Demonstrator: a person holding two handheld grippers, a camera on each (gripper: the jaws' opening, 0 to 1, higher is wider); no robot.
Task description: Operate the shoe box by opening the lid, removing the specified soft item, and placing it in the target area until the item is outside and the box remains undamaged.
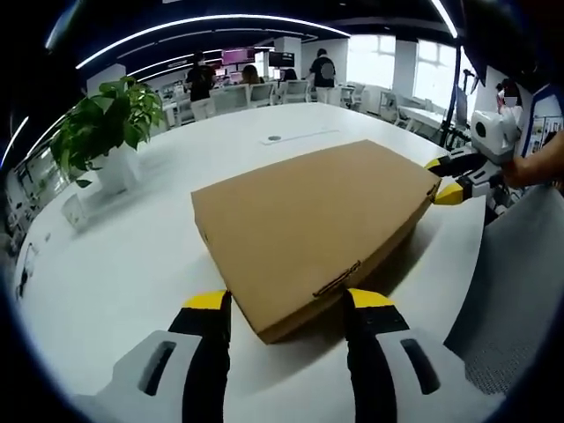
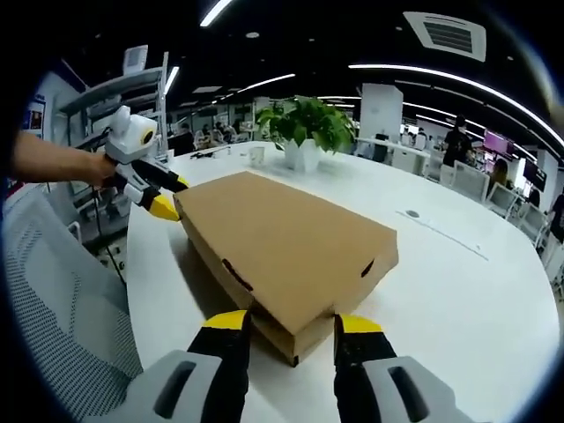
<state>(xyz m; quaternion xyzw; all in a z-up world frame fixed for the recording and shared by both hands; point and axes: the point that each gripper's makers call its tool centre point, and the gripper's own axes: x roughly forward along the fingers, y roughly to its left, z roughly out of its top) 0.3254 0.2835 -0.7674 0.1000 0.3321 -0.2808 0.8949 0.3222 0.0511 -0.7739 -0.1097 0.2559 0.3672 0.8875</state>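
Observation:
A flat brown cardboard shoe box (image 1: 308,220) lies with its lid down on the white table (image 1: 115,273). My left gripper (image 1: 289,300) is open, its yellow-tipped jaws standing on either side of the box's near corner. In the right gripper view the same box (image 2: 282,242) lies ahead, and my right gripper (image 2: 292,322) is open astride the opposite corner. Each gripper also appears at the far corner in the other's view: the right gripper (image 1: 445,179) and the left gripper (image 2: 161,198), each held by a person's hand. The box's contents are hidden.
A potted green plant (image 1: 106,123) in a white pot stands on the table beyond the box. A grey mesh chair (image 2: 53,300) sits close to the table edge on the person's side. Desks, chairs and several people fill the office behind.

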